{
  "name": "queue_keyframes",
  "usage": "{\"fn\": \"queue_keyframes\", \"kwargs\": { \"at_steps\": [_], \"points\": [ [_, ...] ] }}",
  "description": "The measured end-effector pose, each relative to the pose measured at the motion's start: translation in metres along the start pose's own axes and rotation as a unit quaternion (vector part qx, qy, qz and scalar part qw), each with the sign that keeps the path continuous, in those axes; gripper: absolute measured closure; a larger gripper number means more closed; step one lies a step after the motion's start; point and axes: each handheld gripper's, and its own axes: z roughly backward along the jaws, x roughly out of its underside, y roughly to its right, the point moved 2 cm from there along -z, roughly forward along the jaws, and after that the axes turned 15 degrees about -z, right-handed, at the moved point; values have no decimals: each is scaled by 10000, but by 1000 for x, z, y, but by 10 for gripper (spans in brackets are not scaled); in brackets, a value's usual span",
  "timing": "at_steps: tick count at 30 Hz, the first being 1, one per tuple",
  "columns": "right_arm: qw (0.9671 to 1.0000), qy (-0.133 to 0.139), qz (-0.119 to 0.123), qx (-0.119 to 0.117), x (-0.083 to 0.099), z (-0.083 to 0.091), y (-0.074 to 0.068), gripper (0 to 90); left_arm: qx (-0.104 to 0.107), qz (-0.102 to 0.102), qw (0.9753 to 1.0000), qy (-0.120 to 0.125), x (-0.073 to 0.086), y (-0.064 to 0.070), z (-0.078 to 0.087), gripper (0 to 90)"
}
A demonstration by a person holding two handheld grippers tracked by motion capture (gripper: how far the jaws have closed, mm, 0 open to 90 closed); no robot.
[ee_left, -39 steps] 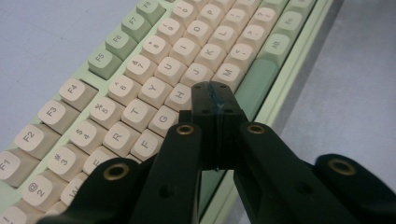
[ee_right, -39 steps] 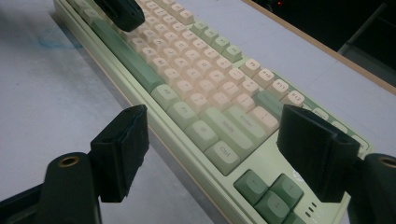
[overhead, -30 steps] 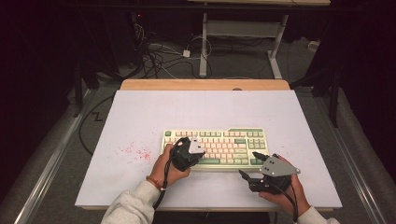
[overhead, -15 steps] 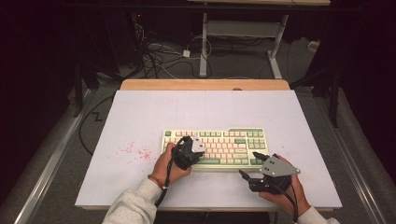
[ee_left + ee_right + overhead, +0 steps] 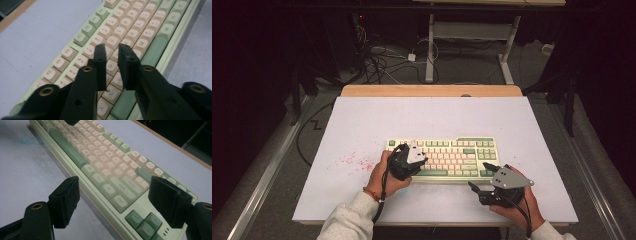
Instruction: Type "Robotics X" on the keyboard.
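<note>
A pale green keyboard with cream and green keys lies across the near middle of the white table. My left gripper hovers over the keyboard's left end. In the left gripper view its jaws are almost together, a narrow slit between them and nothing in it, above the letter keys. My right gripper sits just in front of the keyboard's right end. There its jaws stand wide apart and empty, level with the bottom-row keys and arrow keys.
Red speckled stains mark the table left of the keyboard. A wooden strip forms the far edge. Beyond it, cables and a white desk frame are on the floor. Bare table surface surrounds the keyboard.
The left gripper has shifted only slightly over the keyboard's left end. The right gripper has stayed in place.
</note>
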Motion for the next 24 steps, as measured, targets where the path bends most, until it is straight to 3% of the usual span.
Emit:
{"fn": "queue_keyframes", "kwargs": {
  "at_steps": [5,8,13,18,24],
  "points": [
    [10000,-4,0,3,0,0,0,260,-238,-29,9997,52,3,-1,6,611],
    [10000,0,1,7,0,0,0,260,-324,16,9992,222,6,-1,10,551],
    [10000,-9,9,27,0,-1,1,262,-507,35,9982,321,8,0,17,377],
    [10000,-2,17,22,-1,-1,1,262,-655,-126,9972,341,12,4,22,268],
    [10000,9,5,29,-1,-1,1,266,-755,-250,9960,399,19,8,28,208]
  ]
}}
